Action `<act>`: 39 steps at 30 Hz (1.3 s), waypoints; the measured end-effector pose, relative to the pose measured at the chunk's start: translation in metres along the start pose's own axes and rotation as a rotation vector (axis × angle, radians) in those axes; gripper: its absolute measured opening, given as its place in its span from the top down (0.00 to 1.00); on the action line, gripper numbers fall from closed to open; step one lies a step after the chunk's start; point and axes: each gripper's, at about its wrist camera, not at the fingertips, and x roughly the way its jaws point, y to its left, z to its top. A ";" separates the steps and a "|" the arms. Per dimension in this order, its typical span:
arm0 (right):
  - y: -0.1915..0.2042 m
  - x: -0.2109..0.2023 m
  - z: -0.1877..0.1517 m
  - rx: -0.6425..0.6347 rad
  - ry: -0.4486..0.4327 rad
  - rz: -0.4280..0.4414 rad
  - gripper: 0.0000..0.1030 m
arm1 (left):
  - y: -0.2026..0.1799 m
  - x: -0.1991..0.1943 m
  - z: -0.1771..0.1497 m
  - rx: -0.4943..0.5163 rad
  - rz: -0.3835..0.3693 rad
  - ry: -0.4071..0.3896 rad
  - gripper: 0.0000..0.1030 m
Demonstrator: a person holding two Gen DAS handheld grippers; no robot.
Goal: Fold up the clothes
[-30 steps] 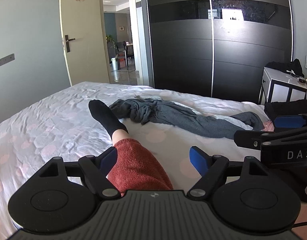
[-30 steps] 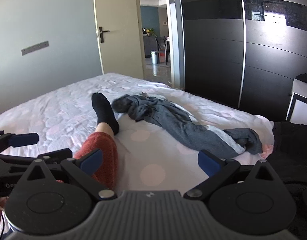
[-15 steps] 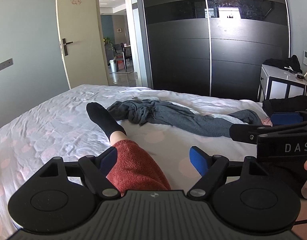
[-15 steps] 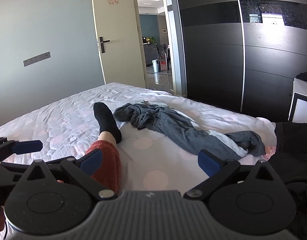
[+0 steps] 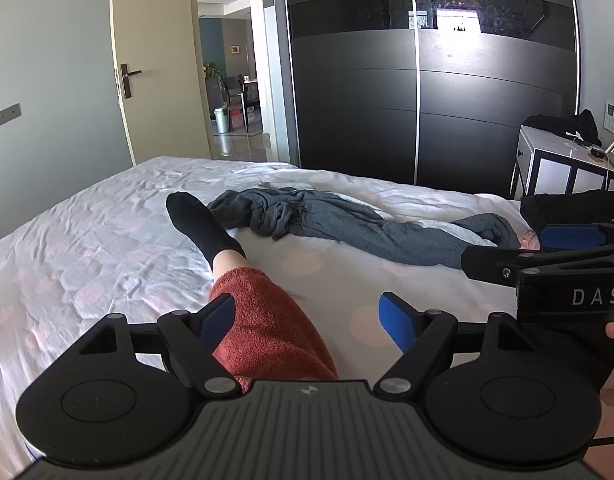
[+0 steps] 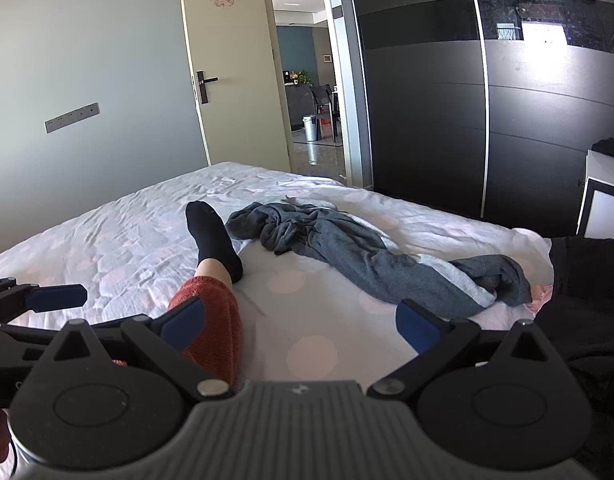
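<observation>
Wrinkled dotted bedsheet (image 5: pixel 87 248) under rumpled grey knit garment (image 5: pixel 347 228), fuzzy rust trouser leg (image 5: pixel 267 328)

Bed (image 5: pixel 87 240) with white sheet, faint pink dots, wrinkled. Person's leg lies on it: black sock (image 5: pixel 201 226), bare ankle, red fleece pant leg (image 5: pixel 267 328). Cream door (image 5: pixel 155 64) stands open at the back, dark handle (image 5: pixel 128 80), small sticker near the top. Hallway beyond: chair (image 5: pixel 237 92), bin (image 5: pixel 221 119), plant. Dark wardrobe (image 5: pixel 427 80) with sliding panels right of the doorway, window reflected in its glossy band. White side cabinet (image 5: pixel 555 164) far right, black cloth and small items on top. Switch plate (image 6: pixel 72 117) on the grey left wall.
</observation>
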 end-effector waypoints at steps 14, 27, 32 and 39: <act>0.009 0.001 -0.005 -0.136 0.016 -0.081 0.00 | -0.001 0.009 -0.005 -0.016 -0.005 0.064 0.09; 0.004 0.003 -0.006 -0.125 0.003 -0.096 0.00 | -0.003 0.009 -0.006 -0.035 -0.010 0.077 0.10; 0.003 0.004 -0.005 -0.122 -0.001 -0.087 0.01 | -0.002 0.011 -0.006 -0.032 -0.012 0.087 0.10; 0.000 0.008 -0.006 -0.112 0.008 -0.089 0.01 | 0.000 0.014 -0.006 -0.034 -0.011 0.090 0.10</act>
